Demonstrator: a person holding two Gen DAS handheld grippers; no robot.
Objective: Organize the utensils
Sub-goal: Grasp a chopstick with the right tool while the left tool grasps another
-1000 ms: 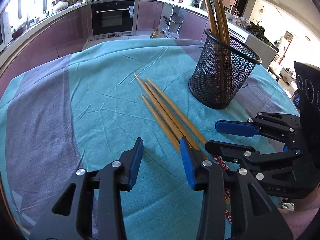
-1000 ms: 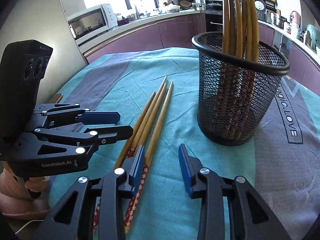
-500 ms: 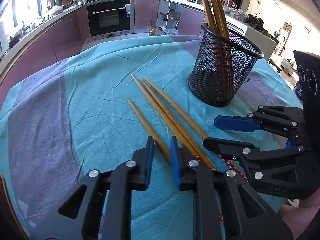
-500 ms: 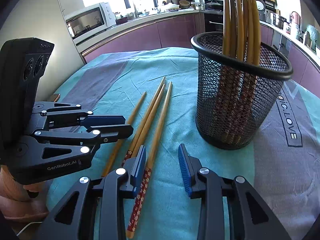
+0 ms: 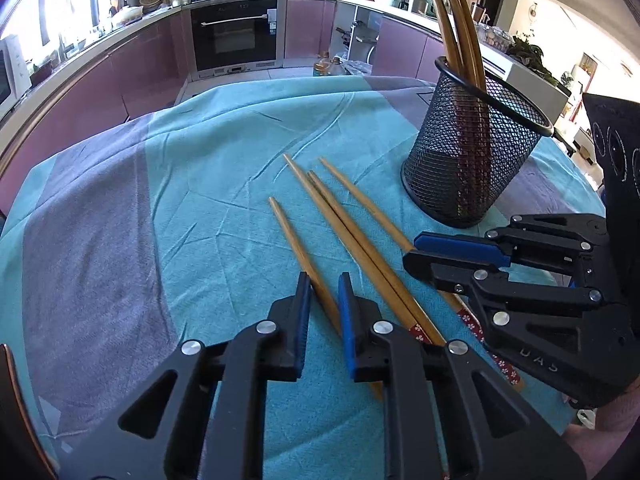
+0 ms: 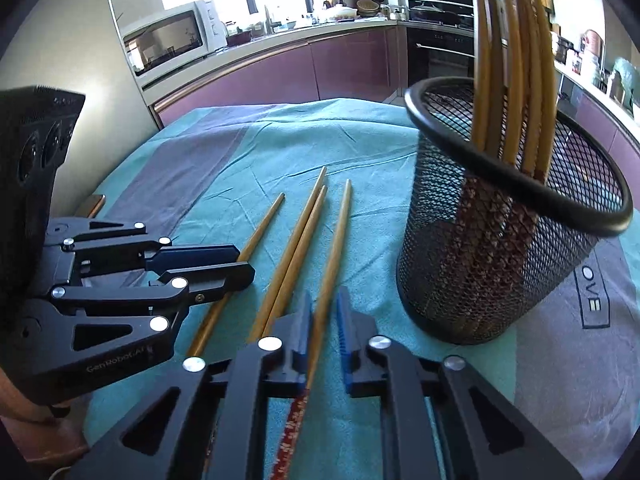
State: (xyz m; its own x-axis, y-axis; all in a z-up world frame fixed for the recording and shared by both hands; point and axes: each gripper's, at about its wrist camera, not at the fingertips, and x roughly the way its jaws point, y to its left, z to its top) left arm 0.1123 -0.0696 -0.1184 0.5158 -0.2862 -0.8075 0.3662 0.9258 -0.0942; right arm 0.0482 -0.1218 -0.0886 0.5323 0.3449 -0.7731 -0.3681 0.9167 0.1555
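- Four wooden chopsticks lie on the teal cloth (image 5: 200, 184), tips pointing away towards the kitchen, their patterned red ends near the cameras.
- The leftmost chopstick (image 5: 298, 246) lies a little apart from the others; the left gripper (image 5: 323, 294) is clenched on it close to its near end.
- The rightmost chopstick (image 6: 334, 246) lies nearest the mesh cup (image 6: 500, 264); the right gripper (image 6: 323, 312) has it between the blue pads, which appear pressed against it just ahead of its red end.
- The middle pair (image 6: 294, 240) lies touching side by side between the two held ones, untouched.
- The mesh cup stands upright at the right, already holding several chopsticks that lean on its rim.
- Judged step: both sticks are gripped, and lifting comes next.
- To do it well, raise each stick straight off the cloth so it does not drag the middle pair along.
- Each grip sits far back, so the long front part may droop or swing; a slow, steady lift would likely help.
- The two grippers sit close together, so carrying one stick to the cup at a time should avoid a clash.
- Tip each stick upright over the cup and lower it into a gap between the ones already there.
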